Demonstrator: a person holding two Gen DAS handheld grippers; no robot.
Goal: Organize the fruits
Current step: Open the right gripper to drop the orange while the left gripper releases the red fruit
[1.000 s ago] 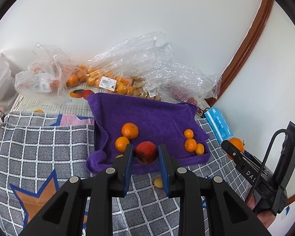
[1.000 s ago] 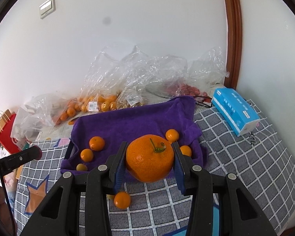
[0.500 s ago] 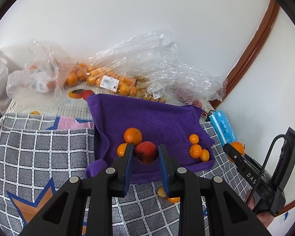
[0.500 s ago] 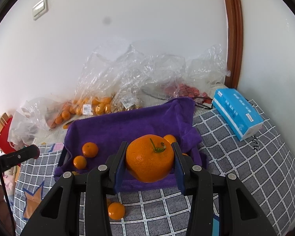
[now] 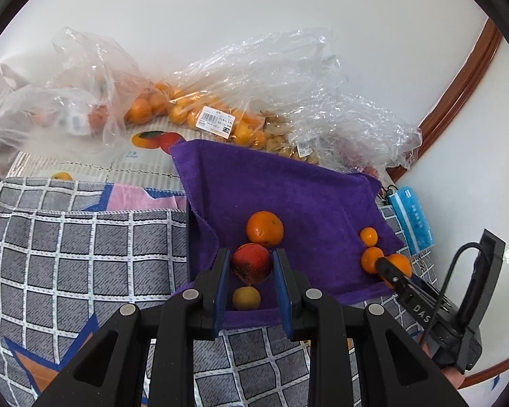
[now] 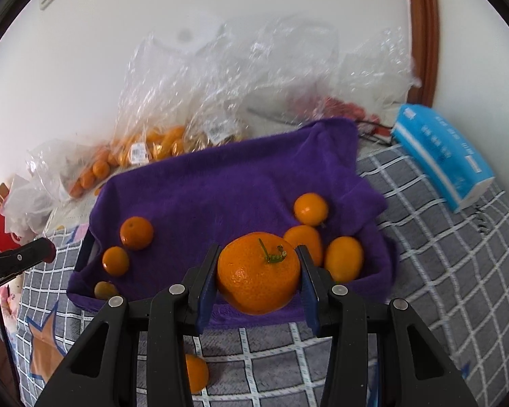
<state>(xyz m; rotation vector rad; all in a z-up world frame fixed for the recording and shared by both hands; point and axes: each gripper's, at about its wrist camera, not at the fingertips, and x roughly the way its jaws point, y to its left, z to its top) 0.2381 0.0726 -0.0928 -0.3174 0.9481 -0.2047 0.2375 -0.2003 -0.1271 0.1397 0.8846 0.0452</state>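
Left gripper (image 5: 251, 273) pinching a red fruit (image 5: 251, 264) between blue pads (image 5: 220, 288), held over the near-left part of the purple towel (image 5: 288, 190). Directly under the fingers, a small yellow fruit (image 5: 246, 298); just beyond the tips, an orange (image 5: 265, 229). Nothing bare straight below, so a drop there would likely land on fruit; open towel lying ahead and toward the middle.

Right gripper (image 6: 258, 279) clamped on a big orange with a green stem (image 6: 258, 273), stem up, held over the towel's (image 6: 220, 186) near edge. Immediately beyond and to its right, three small oranges (image 6: 343, 258) bunched together; farther left, two more (image 6: 136, 233) and a dull little fruit (image 6: 106, 290) at the corner. One stray orange (image 6: 195, 372) off the towel on the checked blanket (image 6: 441, 288), below the right gripper, so nearer that hand once freed.

Probable step: setting both held fruits onto the towel. Bare purple between the two clusters, ahead of both grippers.

Behind, plastic bags (image 5: 220, 108) of more fruit; blue tissue pack (image 6: 444, 159) at right.
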